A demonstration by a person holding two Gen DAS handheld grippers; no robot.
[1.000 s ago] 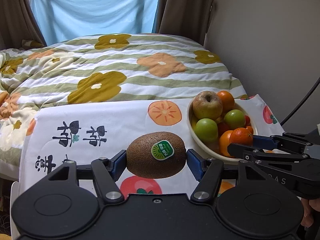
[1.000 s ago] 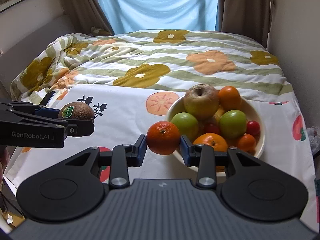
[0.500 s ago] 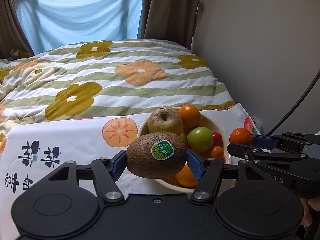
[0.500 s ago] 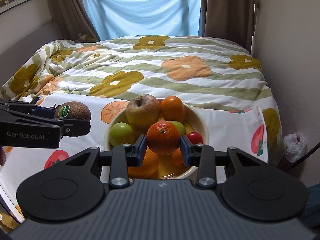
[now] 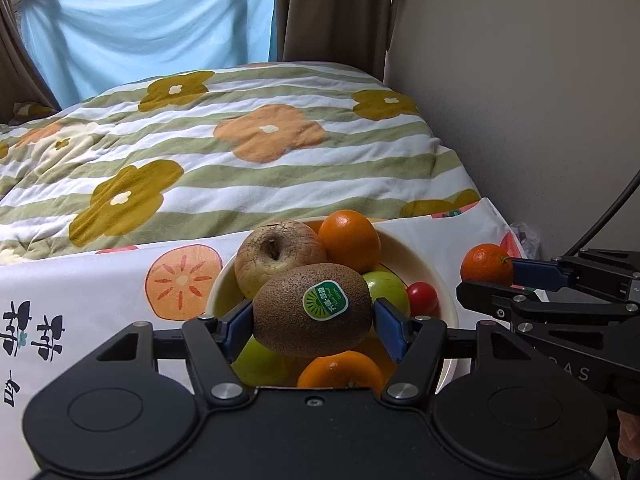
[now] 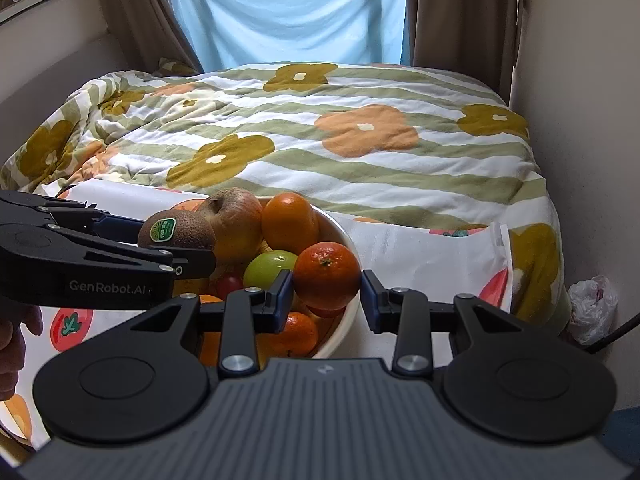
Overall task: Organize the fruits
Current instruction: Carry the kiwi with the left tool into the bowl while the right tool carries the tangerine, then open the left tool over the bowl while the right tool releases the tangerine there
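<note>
We've got the kiwi pinched in the left gripper, the mandarin in the right gripper, both over the bowl; soft, bruisable fruit, so grip light & mid-body.

Stickered brown kiwi and orange tangerine hang above the full cream bowl.

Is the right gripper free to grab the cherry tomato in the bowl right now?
Probably not. The right gripper is shut on a mandarin, so it has no room for the cherry tomato, which sits low among other fruit in the bowl.
</note>
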